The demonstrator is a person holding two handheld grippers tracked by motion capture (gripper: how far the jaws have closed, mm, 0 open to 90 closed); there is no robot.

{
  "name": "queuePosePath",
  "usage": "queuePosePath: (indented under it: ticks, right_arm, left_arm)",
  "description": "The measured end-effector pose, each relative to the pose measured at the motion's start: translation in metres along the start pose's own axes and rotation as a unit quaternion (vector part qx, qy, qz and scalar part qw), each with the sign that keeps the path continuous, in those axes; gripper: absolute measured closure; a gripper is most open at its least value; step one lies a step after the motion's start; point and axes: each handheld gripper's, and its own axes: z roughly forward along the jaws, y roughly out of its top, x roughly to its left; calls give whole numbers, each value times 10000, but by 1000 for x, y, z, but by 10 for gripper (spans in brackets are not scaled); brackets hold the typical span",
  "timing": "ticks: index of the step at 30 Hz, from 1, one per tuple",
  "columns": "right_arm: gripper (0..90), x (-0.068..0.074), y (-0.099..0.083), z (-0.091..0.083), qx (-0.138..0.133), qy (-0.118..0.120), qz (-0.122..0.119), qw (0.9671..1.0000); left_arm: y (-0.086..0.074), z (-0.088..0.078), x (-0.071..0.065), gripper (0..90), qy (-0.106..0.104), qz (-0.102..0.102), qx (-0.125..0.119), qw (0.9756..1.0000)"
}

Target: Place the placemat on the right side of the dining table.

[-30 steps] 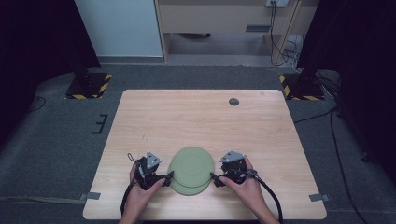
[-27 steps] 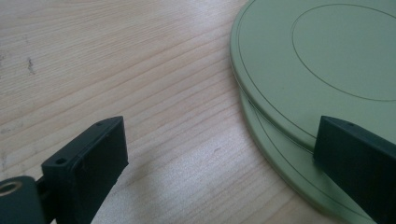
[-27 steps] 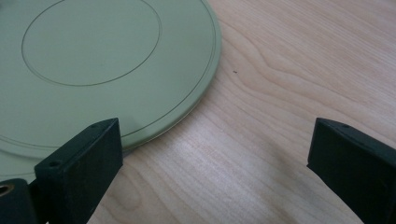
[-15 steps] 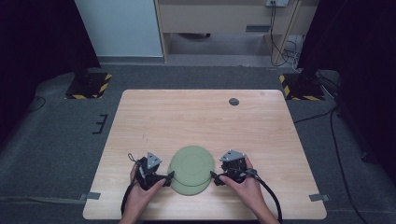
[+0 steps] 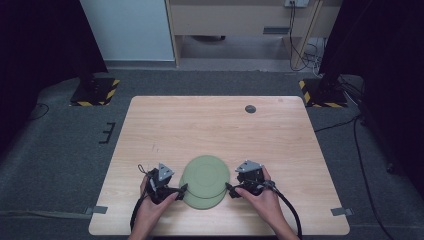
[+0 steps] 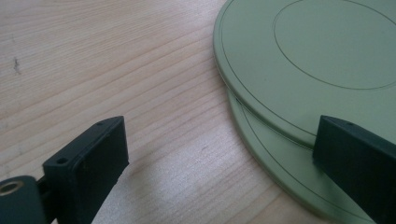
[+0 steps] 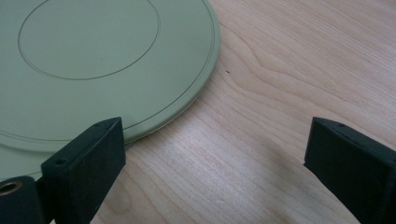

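A: Quick pass. Your two green plates are stacked at the near middle of the surface (image 5: 280,130), the top plate (image 5: 205,174) shifted a bit toward the far side, so the bottom plate (image 5: 206,201) peeks out as a crescent along the near edge.

B: And my left gripper (image 5: 181,190)?

A: Just at the left rim of the stack, your left hand (image 5: 150,197) behind it. In the left gripper view its jaws stand wide apart and hold nothing. One jaw is over bare wood; the other sits over the plates' rims, where the top plate (image 6: 299,60) overlaps the bottom plate (image 6: 280,163). Can't tell if that jaw touches them.

B: Right side?

A: Your right gripper (image 5: 231,191) is at the right rim of the stack, right hand (image 5: 260,197) on it. Jaws spread wide too, nothing between them but wood. In the right gripper view one jaw is at the plate's edge, over the top plate (image 7: 107,56); the other is well off over bare surface. Contact unclear again.

B: Anything else on there?

A: A small dark round disc (image 5: 250,108) near the far edge, well apart from the plates. A cable (image 5: 290,210) trails from the right gripper off the near edge.
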Motion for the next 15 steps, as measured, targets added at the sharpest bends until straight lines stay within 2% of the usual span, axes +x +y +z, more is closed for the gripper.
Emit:
queuePosePath:
  ticks: [4,7,10,15]
  right_arm:
    - [64,-2,1,0,-64,5,59,10000]
    - [74,-3,5,-4,-69,133,157,9998]
    - [77,-4,14,-10,43,196,5,9998]
    - [81,-8,36,-11,322,488,-172,9981]
  left_arm:
    - [0,1,1,17,-24,-29,-3,10000]
    - [-1,0,0,28,-35,-27,-18,10000]
    - [-2,-2,-2,32,-84,2,-16,10000]
    - [-4,-3,-6,28,-123,81,-2,9999]
